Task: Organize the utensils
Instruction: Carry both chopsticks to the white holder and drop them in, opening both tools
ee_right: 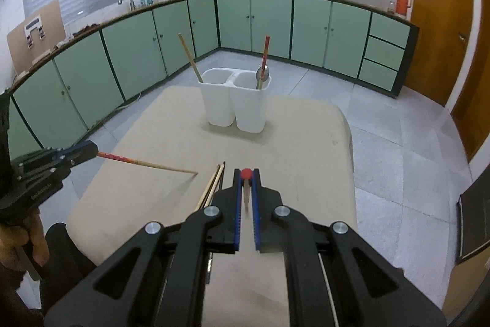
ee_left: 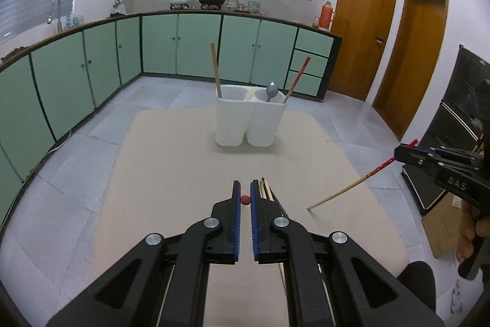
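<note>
Left tool point(ee_left: 245, 189) clamped narrow on left chopstick point(ee_right: 147, 163), red end showing between pads. Right tool point(ee_right: 246, 173) likewise pinches right chopstick point(ee_left: 346, 190), tip slanting down toward worktop point(ee_left: 168, 173). Loose chopsticks point(ee_left: 266, 189) lie just beside left tool. Farther out, white two-cup holder point(ee_left: 245, 124): wooden chopstick point(ee_left: 215, 69) in left cup, spoon point(ee_left: 271, 90) and red chopstick point(ee_left: 298, 78) in right.

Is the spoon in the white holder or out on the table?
In. The spoon stands bowl-up in the holder's right compartment, beside a red chopstick.
</note>
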